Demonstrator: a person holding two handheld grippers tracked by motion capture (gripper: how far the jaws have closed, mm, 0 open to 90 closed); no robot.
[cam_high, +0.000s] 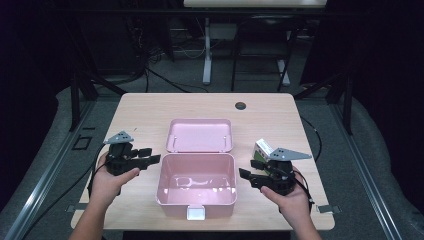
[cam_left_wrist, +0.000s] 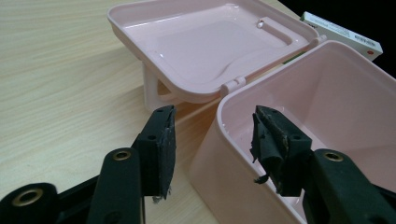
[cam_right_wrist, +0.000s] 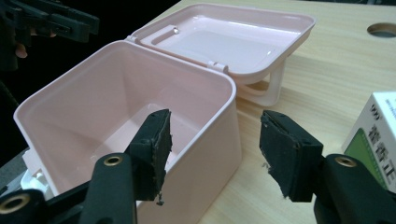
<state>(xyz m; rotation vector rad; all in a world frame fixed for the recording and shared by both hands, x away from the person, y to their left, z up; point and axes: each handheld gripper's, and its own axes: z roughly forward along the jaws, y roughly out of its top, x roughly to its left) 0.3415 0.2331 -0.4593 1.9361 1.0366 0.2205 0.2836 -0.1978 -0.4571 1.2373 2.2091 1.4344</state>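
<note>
Pink box (cam_high: 196, 186) at the middle of the tabletop (cam_high: 145, 112), near the front edge, open and bare inside. Lid (cam_high: 200, 135) thrown back behind it on two hinges, lying roughly level, inner face up, propped clear of the wood by its own handle. White latch (cam_high: 196, 213) on the front wall, facing the person.

Left claw (cam_high: 149, 156) just beside the box's left wall, held in the left hand (cam_high: 107, 181), grey three-cornered plate on top. Released: jaws spread wide, nothing between the pads. From the left gripper view, left claw (cam_left_wrist: 212, 140) aimed at the near corner of the box (cam_left_wrist: 336, 88), one jaw over the wood, the other over the rim, neither pressing on the plastic. Pads (cam_left_wrist: 166, 140) frayed at the edges.

Right claw (cam_high: 246, 177) just beside the box's right wall, held in the right hand (cam_high: 292, 200), jaws pointing toward the box. Also released, empty. From the right gripper view, right claw (cam_right_wrist: 215, 149) straddling the near corner of the box (cam_right_wrist: 93, 102) without touching; one jaw in front of the hollow, the other over bare wood.

Small white and green carton (cam_high: 263, 149) upright on the tabletop just behind the right claw, apart from the box. Same carton (cam_right_wrist: 373, 135) at the right edge of the right gripper view, close beside the outer jaw, whether touching cannot be told.

Round cable hole (cam_high: 241, 105) near the far edge.
</note>
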